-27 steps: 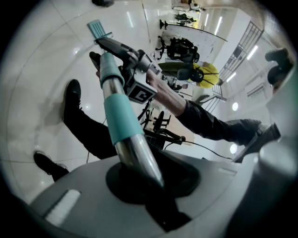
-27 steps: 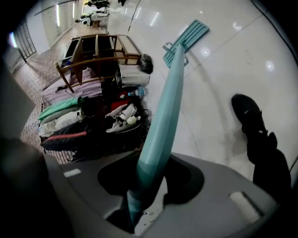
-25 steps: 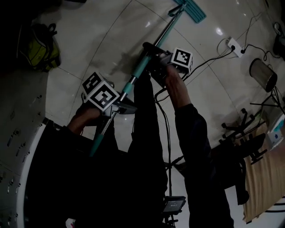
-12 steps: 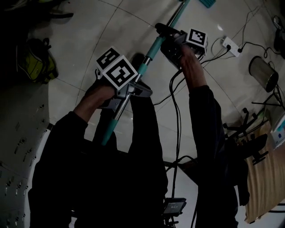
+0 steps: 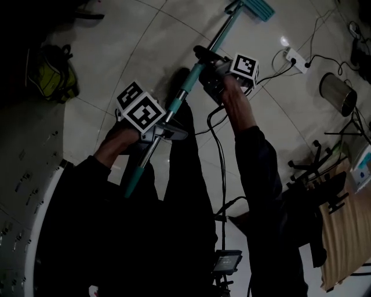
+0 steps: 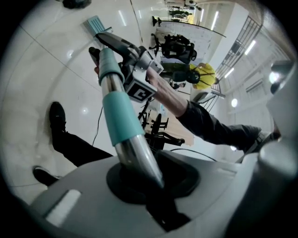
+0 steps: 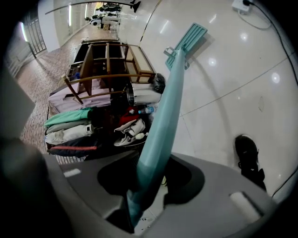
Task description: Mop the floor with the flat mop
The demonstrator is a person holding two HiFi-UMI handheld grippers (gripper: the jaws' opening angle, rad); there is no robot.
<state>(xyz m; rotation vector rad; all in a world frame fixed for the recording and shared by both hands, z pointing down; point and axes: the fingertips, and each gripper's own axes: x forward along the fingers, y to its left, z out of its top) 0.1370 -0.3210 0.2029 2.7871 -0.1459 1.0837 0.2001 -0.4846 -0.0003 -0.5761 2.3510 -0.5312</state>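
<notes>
Quick update on the stroke. Half a second back the mop head (image 5: 255, 8) had slid almost out of the top of the head view, far ahead of both grippers. Now it's back in sight, so the push has turned into a pull toward the person, and both grippers have come back a bit with it.

The left gripper (image 6: 144, 181) is clamped on the bare metal stretch of the pole (image 5: 181, 97), the hold nearest the body. The right gripper (image 7: 149, 195) is closed round the teal sleeve further along, between the left one and the head.

The head sits on the pale tiled floor (image 5: 133, 46), well beyond the right gripper. It looks flat on the tiles from the right gripper view, but it's dim so I wouldn't swear to it. A power strip (image 5: 293, 56) lies off to the right gripper's outer side, near the stroke.

My read: mid-mopping, one pass out and back, lots of floor left.
</notes>
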